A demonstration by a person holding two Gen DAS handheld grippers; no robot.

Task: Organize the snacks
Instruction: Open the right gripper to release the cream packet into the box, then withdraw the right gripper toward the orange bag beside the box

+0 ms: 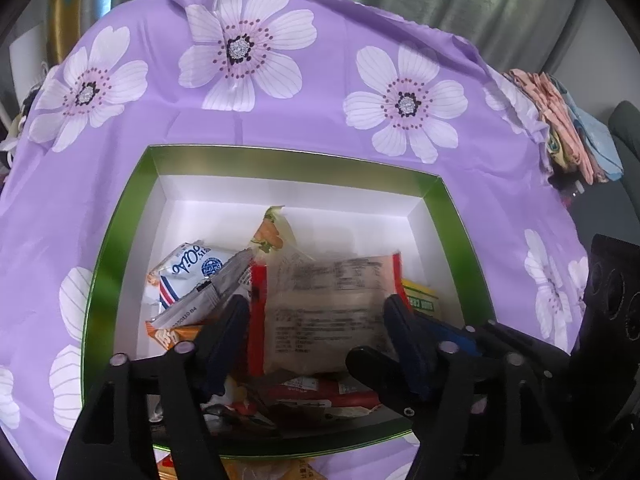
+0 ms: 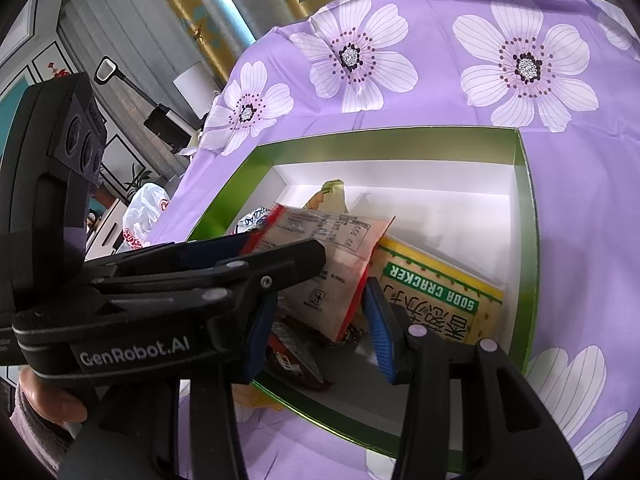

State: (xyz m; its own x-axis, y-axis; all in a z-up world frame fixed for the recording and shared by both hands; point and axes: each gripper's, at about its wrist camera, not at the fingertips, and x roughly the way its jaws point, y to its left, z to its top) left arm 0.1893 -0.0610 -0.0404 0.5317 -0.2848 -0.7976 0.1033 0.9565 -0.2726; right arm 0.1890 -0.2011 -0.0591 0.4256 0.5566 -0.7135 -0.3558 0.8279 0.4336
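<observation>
Snack packets (image 1: 332,312) piled, overlapping, inside green-rimmed white box (image 1: 120,240).

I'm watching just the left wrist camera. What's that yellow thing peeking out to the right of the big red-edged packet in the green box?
Observer: The right wrist view shows more: a flat yellow packet with a green band reading SODA CRACKER.
Operator: Is the other claw holding something?
Observer: No, the right gripper is open; its pads press on nothing.
Operator: Who holds my claw?
Observer: A hand in a lilac sleeve, under the left gripper's body.
</observation>
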